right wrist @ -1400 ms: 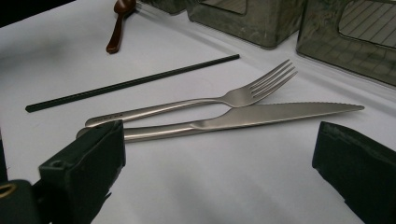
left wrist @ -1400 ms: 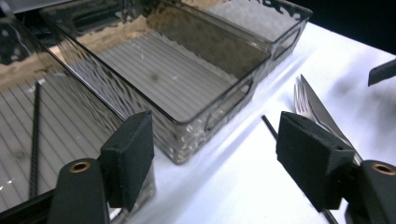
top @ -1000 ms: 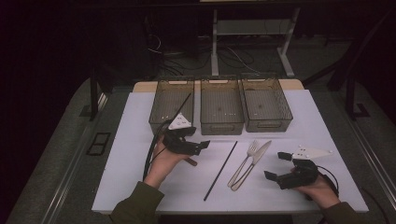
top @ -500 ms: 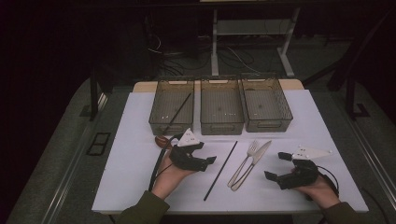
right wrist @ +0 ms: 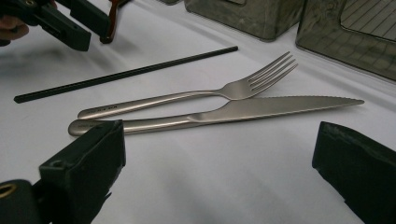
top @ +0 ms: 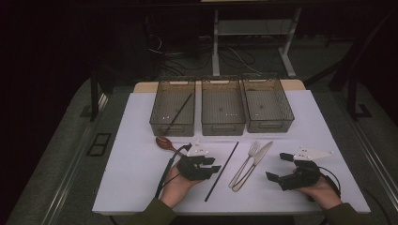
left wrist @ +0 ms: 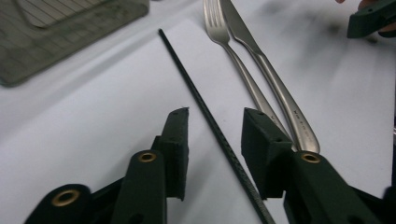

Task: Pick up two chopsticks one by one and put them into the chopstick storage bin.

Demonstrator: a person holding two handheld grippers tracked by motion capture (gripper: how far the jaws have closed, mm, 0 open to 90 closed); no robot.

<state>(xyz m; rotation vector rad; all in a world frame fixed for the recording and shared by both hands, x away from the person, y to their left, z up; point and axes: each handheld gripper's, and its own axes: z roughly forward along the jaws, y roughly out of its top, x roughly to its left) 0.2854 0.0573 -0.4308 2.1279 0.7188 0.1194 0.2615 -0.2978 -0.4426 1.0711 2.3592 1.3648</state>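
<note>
Between left tongs (left wrist: 212,135), untouched: black chopstick (left wrist: 205,109)

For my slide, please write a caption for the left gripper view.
Left claw straddles black chopstick, pads not yet touching; fork and knife alongside.

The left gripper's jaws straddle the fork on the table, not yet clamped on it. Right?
Not quite. The left gripper straddles the black chopstick, not the fork, which lies just beyond beside the knife. The left gripper view shows it. The jaws have been closing, pads not yet pressing.

Chopstick (top: 221,171) left of fork (top: 244,163); knife (top: 253,165) right of fork
</note>
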